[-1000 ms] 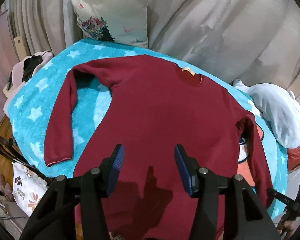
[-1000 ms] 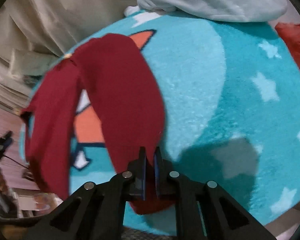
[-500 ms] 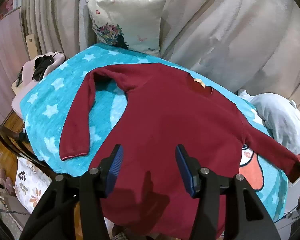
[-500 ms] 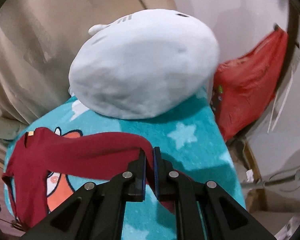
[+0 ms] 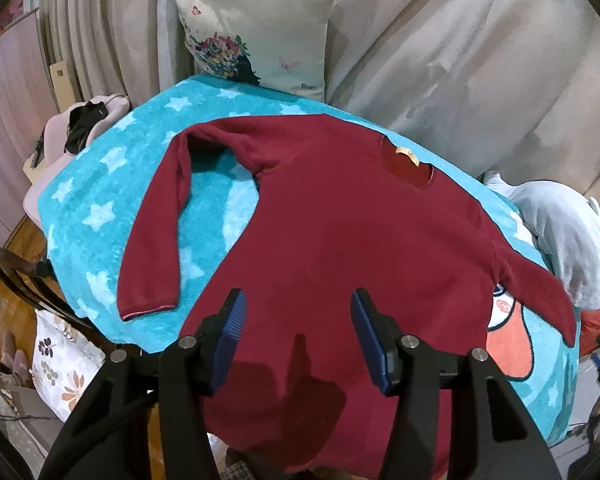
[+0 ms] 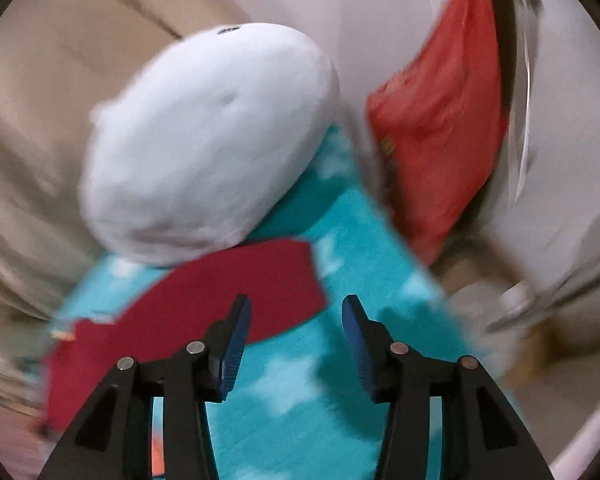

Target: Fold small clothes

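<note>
Right gripper (image 6: 296,340) opening, blue pads (image 6: 236,344) apart with nothing between, only blanket (image 6: 284,396) beneath; sleeve (image 6: 236,292) lying flat just beyond the left pad, cuff end toward 3 o'clock, stretched out to 9 o'clock toward the sweater body; view blurred. Left gripper (image 5: 298,340) half spread, empty, hovering over the lower body of the sweater (image 5: 340,248); pads clear of the cloth. Sweater spread face down on the starred blanket (image 5: 96,216), collar with tan label (image 5: 408,155) at 1 o'clock, one sleeve (image 5: 156,248) bent down at 9 o'clock, cuff at 8 o'clock; other sleeve (image 5: 536,292) reaching out to 3 o'clock, hem hanging over the near edge at 6 o'clock. White plush (image 6: 204,144) at 11 o'clock beyond the sleeve, touching its upper edge; pillow (image 5: 256,28) at 12 o'clock against curtain (image 5: 460,60); red bag (image 6: 440,120) at 2 o'clock.
</note>
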{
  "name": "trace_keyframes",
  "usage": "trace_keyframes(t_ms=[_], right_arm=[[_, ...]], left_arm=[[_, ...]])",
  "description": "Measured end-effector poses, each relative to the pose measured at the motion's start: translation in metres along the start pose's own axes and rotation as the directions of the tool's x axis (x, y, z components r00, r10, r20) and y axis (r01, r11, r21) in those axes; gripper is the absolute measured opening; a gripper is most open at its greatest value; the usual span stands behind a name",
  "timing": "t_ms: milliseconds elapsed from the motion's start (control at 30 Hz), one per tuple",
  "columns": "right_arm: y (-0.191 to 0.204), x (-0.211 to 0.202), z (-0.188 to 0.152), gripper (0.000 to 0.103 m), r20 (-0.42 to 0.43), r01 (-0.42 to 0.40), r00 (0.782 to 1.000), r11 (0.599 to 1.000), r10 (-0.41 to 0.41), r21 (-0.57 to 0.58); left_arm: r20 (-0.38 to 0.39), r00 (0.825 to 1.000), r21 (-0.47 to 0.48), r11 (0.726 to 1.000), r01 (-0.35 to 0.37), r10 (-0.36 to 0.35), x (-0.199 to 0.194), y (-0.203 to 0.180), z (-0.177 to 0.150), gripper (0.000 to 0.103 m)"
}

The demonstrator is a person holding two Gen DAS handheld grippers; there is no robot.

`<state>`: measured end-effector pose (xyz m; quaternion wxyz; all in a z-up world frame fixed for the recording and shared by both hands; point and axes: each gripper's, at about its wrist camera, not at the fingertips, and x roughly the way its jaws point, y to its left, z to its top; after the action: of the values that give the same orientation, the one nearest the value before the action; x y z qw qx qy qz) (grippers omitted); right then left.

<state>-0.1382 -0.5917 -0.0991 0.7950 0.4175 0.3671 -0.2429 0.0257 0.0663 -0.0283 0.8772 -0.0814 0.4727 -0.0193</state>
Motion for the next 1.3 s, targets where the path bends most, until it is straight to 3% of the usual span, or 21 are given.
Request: trace_keyframes(t_ms=[67, 167, 433, 533, 567, 600, 633, 833, 1000, 1100, 1200, 1300], right_arm=[[-0.013, 0.007, -0.014, 0.051, -0.051, -0.127, 0.99, 0.987, 0.132, 0.097], [-0.029, 0.029, -0.032, 0.051, -0.083, -0.183, 0.976, 0.962, 0.203, 0.205], [-0.02, 0.086, -0.018, 0.051, -0.079, -0.163, 0.979, 0.95, 0.19, 0.266], [-0.011, 0.094, -0.007, 0.052, -0.032, -0.152, 0.986, 0.952, 0.166, 0.265], [-0.009, 0.096, -0.005, 0.049, -0.03, -0.161, 0.984, 0.949, 0.175, 0.269], [-0.009, 0.095, -0.003, 0.023, -0.024, -0.175, 0.982, 0.945, 0.189, 0.277], [-0.009, 0.092, 0.0, 0.007, -0.016, -0.196, 0.978, 0.939, 0.209, 0.283], [0.015, 0.029, 0.017, 0.007, 0.107, -0.276, 0.96, 0.943, 0.26, 0.184], [0.082, 0.006, 0.025, 0.007, 0.097, -0.271, 0.958, 0.962, 0.269, 0.017], [0.153, 0.004, 0.012, 0.007, 0.054, -0.265, 0.96, 0.951, 0.276, -0.158], [0.234, 0.015, -0.019, 0.007, -0.017, -0.273, 0.959, 0.904, 0.283, -0.33], [0.324, 0.041, -0.065, 0.007, -0.135, -0.332, 0.943, 0.827, 0.304, -0.453]], left_arm=[[-0.014, 1.0, 0.005, 1.0, 0.017, -0.017, 0.005, -0.006, 0.002, 0.053], [-0.034, 0.998, 0.028, 0.999, 0.046, -0.045, 0.009, -0.019, 0.002, 0.053], [-0.044, 0.999, 0.08, 0.996, 0.028, -0.025, 0.004, -0.035, -0.008, 0.054], [-0.043, 0.999, 0.057, 0.998, 0.011, -0.009, 0.0, -0.028, -0.01, 0.054], [-0.042, 0.999, 0.048, 0.999, 0.006, -0.004, -0.001, -0.026, -0.011, 0.054], [-0.04, 0.999, 0.041, 0.999, 0.002, 0.0, -0.002, -0.023, -0.011, 0.054], [-0.037, 0.999, 0.035, 0.999, -0.004, 0.005, -0.004, -0.021, -0.012, 0.054], [-0.037, 0.999, 0.002, 1.0, -0.017, 0.017, -0.004, -0.007, -0.015, 0.054], [-0.057, 0.998, -0.029, 0.999, 0.028, -0.029, 0.01, 0.004, -0.008, 0.054], [-0.055, 0.997, -0.014, 0.999, 0.047, -0.048, 0.015, 0.011, -0.001, 0.054], [-0.052, 0.996, -0.025, 0.998, 0.066, -0.067, 0.021, 0.029, 0.009, 0.054], [-0.055, 0.996, -0.043, 0.996, 0.074, -0.076, 0.026, 0.052, 0.018, 0.054]])
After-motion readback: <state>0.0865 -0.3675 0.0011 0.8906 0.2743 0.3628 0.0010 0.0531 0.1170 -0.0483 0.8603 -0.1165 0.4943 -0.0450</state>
